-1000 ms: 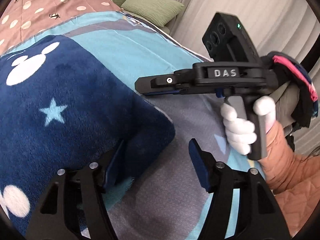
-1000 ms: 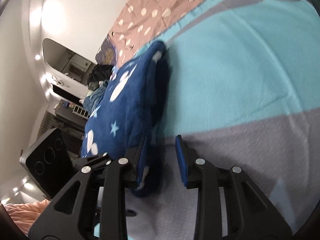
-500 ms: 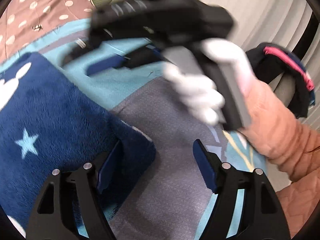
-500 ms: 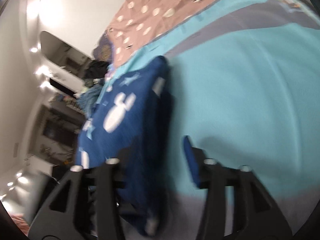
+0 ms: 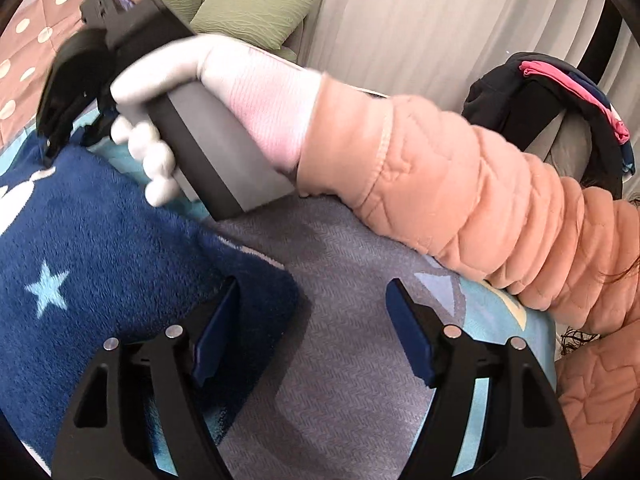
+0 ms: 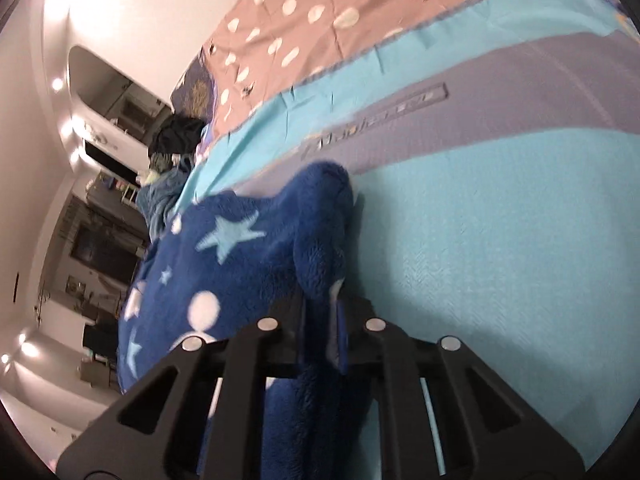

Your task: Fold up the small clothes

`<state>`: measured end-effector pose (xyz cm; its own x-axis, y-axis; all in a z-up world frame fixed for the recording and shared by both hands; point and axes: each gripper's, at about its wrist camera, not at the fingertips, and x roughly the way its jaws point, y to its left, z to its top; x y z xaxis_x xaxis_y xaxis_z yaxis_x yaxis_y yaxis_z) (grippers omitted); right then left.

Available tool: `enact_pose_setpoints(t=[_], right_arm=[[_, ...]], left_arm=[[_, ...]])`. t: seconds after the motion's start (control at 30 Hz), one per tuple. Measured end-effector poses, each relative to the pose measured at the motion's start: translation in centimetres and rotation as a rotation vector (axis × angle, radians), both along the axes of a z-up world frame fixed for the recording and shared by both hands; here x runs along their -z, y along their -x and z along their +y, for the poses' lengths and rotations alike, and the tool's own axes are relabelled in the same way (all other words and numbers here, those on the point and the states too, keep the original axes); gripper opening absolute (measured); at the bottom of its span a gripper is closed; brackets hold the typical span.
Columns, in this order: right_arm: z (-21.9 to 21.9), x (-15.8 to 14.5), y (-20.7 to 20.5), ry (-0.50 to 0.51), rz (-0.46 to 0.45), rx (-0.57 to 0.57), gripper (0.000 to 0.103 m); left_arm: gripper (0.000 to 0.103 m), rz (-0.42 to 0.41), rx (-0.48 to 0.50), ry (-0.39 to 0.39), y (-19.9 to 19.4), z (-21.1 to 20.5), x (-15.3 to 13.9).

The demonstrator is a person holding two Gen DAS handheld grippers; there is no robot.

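Observation:
A navy fleece garment (image 5: pixel 100 248) with white dots and pale stars lies folded on the teal and grey bed mat (image 5: pixel 360 360). My left gripper (image 5: pixel 312 286) stands open over the garment's near corner; its left pad hangs above the fleece and its right pad above bare mat. My right gripper (image 6: pixel 320 320) is closing its jaws, with the thick folded edge of the garment (image 6: pixel 240 264) pinched between the pads. In the left wrist view a white-gloved hand (image 5: pixel 168 80) holds the right gripper (image 5: pixel 50 144) down at the fleece's far edge.
A peach quilted sleeve (image 5: pixel 460 184) crosses above the mat. Green pillows (image 5: pixel 252 16) lie by the curtain. Dark clothes with pink trim (image 5: pixel 560 92) hang over a chair at right. A brown dotted sheet (image 6: pixel 320 12) lies beyond the mat, with another clothes heap (image 6: pixel 172 168) past it.
The right gripper has swept along the fleece's edge to its far end, opened wider on the way, then closed onto the fold. The left gripper has stayed at the near corner, rolling a little.

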<state>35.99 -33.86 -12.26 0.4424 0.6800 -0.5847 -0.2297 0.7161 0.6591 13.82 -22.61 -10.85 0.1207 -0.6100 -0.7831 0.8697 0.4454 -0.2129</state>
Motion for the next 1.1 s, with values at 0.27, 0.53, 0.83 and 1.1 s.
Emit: enact_pose_setpoints(t=[0.27, 0.53, 0.83, 1.1], right_arm=[[-4.0, -2.7, 4.0, -0.031, -0.026, -0.033, 0.03], [-3.7, -1.9, 8.8, 0.063, 0.023, -0.048, 0.033], [-7.7, -5.1, 18.8, 0.132, -0.087, 0.055, 0.042], [-6.6, -2.3, 17.4, 0.051, 0.024, 0.002, 0.053]], left_arm=[[0.073, 0.037, -0.011, 0.068, -0.4, 1.2, 0.0], [0.074, -0.055, 0.017, -0.004, 0.9, 1.4, 0.1], [0.062, -0.477, 0.021, -0.306, 4.0, -1.2, 0.6], [0.019, -0.351, -0.09, -0.239, 0.2, 0.2, -1.8]])
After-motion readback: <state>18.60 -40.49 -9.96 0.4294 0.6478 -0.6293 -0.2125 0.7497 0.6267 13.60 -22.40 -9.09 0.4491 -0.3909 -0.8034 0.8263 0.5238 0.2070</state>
